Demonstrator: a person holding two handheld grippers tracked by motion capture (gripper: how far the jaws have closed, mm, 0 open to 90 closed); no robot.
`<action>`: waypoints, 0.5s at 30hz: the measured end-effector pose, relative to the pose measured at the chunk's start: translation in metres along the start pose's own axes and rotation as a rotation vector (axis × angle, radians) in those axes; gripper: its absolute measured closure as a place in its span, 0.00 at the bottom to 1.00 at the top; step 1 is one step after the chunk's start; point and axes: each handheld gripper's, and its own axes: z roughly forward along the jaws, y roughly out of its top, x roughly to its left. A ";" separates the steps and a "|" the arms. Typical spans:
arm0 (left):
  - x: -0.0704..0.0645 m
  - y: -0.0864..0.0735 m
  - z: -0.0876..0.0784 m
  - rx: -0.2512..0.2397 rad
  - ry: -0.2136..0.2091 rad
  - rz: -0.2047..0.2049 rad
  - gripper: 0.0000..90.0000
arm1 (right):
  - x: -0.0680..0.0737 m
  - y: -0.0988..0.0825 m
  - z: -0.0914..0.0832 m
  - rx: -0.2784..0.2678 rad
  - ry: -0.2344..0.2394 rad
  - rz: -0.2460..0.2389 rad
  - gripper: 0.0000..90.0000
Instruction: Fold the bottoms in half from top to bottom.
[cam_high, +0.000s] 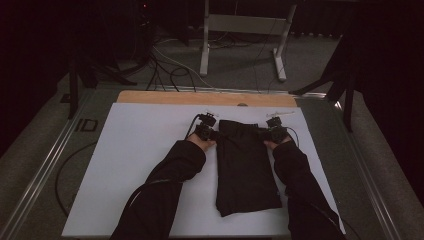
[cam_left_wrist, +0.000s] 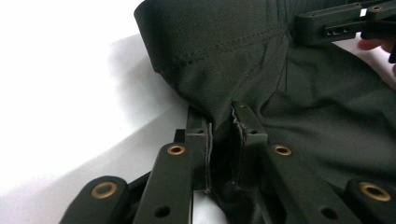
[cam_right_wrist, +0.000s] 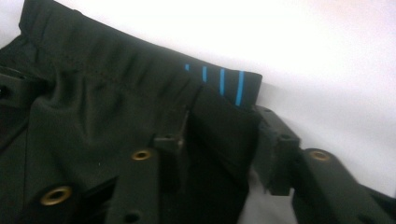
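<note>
So the folded black shorts (cam_high: 246, 167) lie flat on the white table (cam_high: 140, 165). Left gripper (cam_left_wrist: 223, 140) is clamped on the waistband corner; right gripper (cam_right_wrist: 219, 140) straddles the other corner, not pinching yet.

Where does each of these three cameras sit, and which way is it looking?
High view: above the person's side, looking forward and down at the white table; both sleeves and hand-held grippers show.
Left gripper view: rides the left hand-held gripper, looking along jaws pinching the black garment.
Right gripper view: rides the right hand-held gripper, jaws around the garment's edge with blue stripes.
All share the garment.
</note>
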 end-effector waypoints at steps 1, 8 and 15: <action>-0.001 0.000 0.000 -0.002 0.003 -0.001 0.90 | 0.001 0.000 -0.001 0.005 -0.002 -0.007 0.74; -0.002 0.000 -0.001 0.002 0.013 0.014 0.92 | 0.002 0.000 -0.003 0.010 -0.014 -0.036 0.89; -0.002 -0.001 0.000 -0.002 0.015 0.011 0.92 | 0.005 0.003 0.000 0.001 -0.051 -0.057 0.84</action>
